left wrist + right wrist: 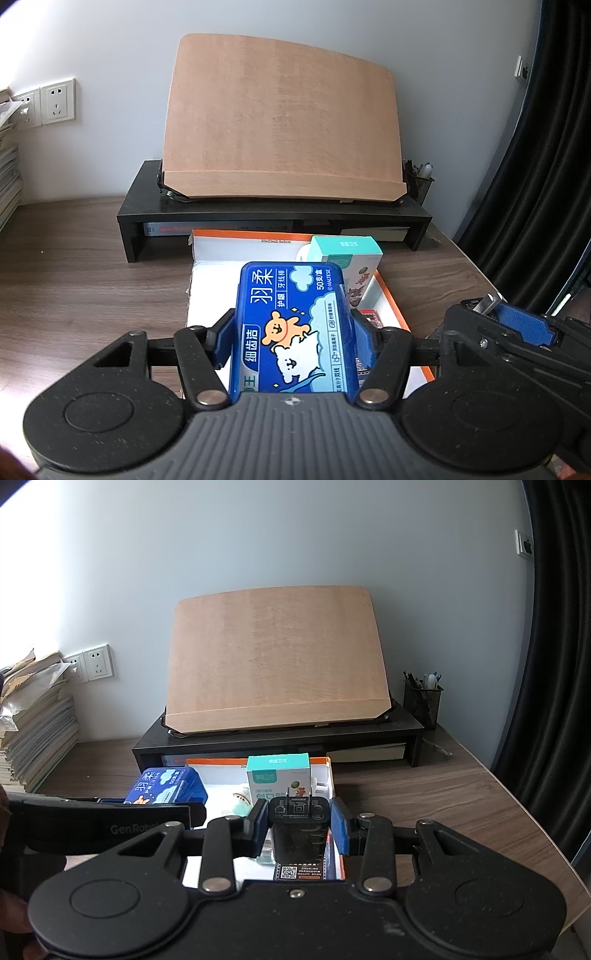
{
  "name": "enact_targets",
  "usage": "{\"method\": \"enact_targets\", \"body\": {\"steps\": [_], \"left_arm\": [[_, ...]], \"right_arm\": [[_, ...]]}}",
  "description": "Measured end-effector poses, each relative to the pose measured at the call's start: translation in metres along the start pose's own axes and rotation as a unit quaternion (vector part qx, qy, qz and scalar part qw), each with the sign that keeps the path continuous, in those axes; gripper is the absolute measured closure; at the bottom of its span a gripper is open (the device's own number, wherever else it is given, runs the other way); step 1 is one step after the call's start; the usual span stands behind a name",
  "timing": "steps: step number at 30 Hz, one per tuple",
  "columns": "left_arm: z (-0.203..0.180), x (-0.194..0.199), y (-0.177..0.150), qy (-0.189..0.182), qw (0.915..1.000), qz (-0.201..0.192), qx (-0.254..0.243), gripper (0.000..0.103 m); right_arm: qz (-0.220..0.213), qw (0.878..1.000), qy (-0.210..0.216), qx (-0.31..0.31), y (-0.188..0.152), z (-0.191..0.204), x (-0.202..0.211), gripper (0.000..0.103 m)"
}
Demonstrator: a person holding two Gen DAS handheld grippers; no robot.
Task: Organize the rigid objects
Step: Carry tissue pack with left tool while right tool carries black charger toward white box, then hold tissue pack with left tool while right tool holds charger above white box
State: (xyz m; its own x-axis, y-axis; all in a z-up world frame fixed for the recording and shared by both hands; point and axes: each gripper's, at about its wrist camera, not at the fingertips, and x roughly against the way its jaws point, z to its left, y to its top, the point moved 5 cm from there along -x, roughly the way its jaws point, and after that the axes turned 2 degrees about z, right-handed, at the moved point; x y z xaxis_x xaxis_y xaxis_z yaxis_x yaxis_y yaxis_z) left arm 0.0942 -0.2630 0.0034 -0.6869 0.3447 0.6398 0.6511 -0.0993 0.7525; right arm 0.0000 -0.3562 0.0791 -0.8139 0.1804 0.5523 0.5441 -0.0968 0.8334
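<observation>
Above the orange-rimmed box (388,291), left gripper (291,336) clamps a blue floss-pick case (291,325), right gripper (299,821) a black charger (298,830); both likely need lowering inside.

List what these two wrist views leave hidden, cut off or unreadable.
- Left view: the tray floor, hidden beneath the blue floss box in the left tongs.
- Right view: items under the black charger in the right tongs.
- Both views: books under the black riser, in shadow.
- Right view: pen cup contents, too small.
</observation>
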Motion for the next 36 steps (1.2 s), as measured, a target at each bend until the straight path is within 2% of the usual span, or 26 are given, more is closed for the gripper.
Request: {"method": "enact_targets", "body": {"steps": [36], "left_arm": [[-0.0044, 0.0044, -0.0024, 0.003, 1.0, -0.004, -0.002, 0.04]], "right_arm": [[-0.008, 1.0, 0.003, -0.001, -0.0028, -0.0034, 0.0075, 0.059]]}}
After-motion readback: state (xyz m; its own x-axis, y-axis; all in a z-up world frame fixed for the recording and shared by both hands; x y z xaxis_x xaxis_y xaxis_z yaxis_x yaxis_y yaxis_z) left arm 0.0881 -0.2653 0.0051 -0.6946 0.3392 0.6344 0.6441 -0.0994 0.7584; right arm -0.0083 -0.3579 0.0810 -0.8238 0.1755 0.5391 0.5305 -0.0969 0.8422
